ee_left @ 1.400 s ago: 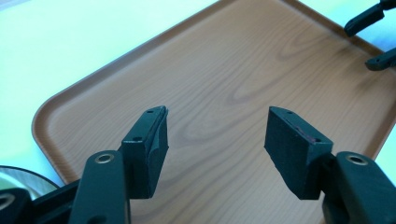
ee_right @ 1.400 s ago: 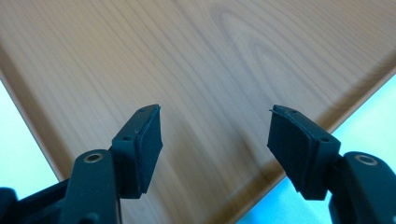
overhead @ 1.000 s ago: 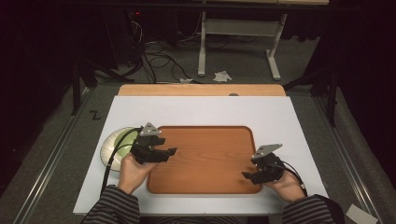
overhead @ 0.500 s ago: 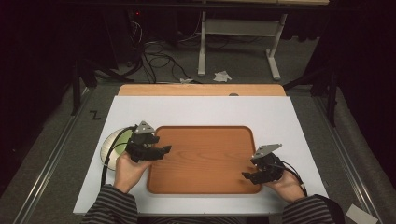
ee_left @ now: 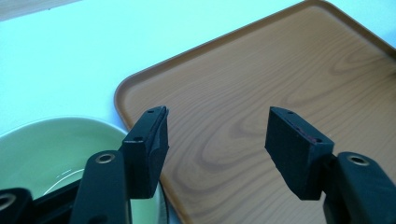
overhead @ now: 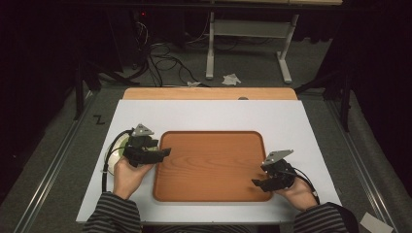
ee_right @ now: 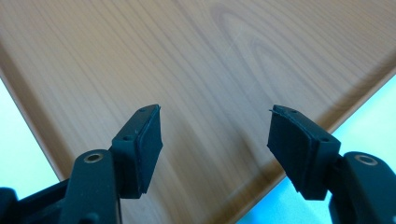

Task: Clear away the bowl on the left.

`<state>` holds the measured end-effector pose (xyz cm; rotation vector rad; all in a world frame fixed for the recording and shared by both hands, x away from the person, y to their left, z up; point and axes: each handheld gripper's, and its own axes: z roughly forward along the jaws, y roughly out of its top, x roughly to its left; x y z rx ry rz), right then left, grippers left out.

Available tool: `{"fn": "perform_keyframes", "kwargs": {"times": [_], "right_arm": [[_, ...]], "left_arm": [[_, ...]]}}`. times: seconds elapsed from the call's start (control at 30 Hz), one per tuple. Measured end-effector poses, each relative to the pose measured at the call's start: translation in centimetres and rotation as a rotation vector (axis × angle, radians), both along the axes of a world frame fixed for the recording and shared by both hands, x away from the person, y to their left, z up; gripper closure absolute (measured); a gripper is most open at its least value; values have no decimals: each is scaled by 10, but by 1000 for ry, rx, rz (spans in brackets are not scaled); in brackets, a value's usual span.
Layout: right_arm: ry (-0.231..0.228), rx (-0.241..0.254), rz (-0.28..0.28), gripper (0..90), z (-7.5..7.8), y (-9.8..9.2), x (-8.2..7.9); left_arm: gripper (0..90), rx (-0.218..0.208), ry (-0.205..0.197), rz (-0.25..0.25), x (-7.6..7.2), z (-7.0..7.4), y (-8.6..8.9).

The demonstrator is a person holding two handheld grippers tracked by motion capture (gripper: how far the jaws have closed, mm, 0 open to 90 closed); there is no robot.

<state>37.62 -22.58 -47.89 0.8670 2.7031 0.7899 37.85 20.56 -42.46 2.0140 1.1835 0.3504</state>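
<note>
A brown wood-grain tray (overhead: 214,165) lies in the middle of the white table (overhead: 214,114). A pale green bowl (overhead: 118,148) sits just left of the tray, mostly hidden under my left hand. My left gripper (overhead: 165,153) hovers over the tray's left edge, open and empty; the left gripper view shows the bowl (ee_left: 46,154) at lower left and the tray (ee_left: 243,93) beyond the jaws. My right gripper (overhead: 256,183) is over the tray's front right corner, open, nothing between its jaws (ee_right: 215,135), with the tray (ee_right: 187,56) below.
A wooden strip (overhead: 209,93) runs along the table's far edge. Beyond it the floor holds a white stand (overhead: 248,43), cables (overhead: 160,53) and crumpled paper (overhead: 231,78). Dark surroundings flank both sides.
My left gripper has drifted left and slightly back, from over the tray toward its left edge by the bowl. The right gripper has stayed put.
</note>
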Motion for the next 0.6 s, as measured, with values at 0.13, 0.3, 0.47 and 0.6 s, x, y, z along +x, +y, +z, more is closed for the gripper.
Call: {"fn": "perform_keyframes", "kwargs": {"times": [0.13,0.3,0.47,0.6], "right_arm": [[4,-2,-8,367,0,0,0],[1,0,-5,367,0,0,0],[5,0,-6,366,0,0,0],[5,0,-6,367,0,0,0]], "left_arm": [[392,-4,-4,18,1,0,5],[389,5,-8,50,2,-1,12],[388,11,-7,66,3,-1,17],[387,21,0,83,4,-4,21]]}}
